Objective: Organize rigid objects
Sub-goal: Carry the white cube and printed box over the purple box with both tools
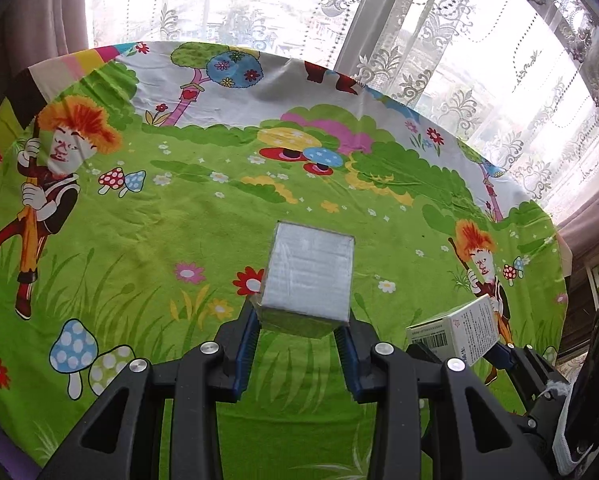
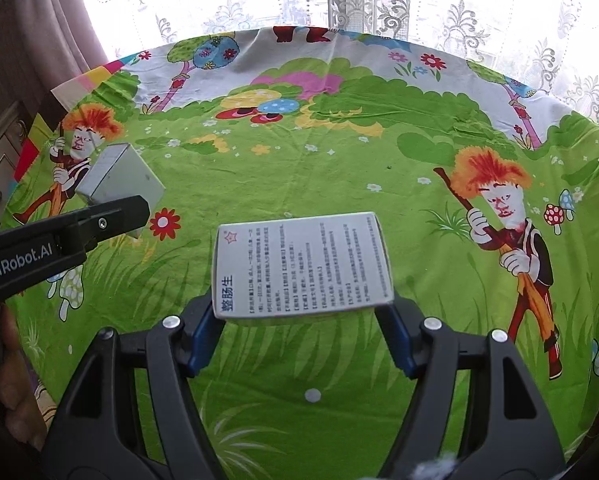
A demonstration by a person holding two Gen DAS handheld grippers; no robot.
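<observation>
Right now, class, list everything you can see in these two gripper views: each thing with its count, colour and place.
Plain silver-grey cardboard box: one, silver-grey, held off the cloth between the left gripper's pads.
White printed cardboard medicine box: one, white with black text, held between the right gripper's pads.
Cartoon-print cloth: one, mostly green with mushrooms, flowers and figures, covering the table.
Lace curtain: white, across the window behind the table.
Plain drape: dusky pink, left of the window.
Left gripper: one, black with blue pads, shut on the grey box.
Right gripper: one, black with blue pads, shut on the white box.
</observation>
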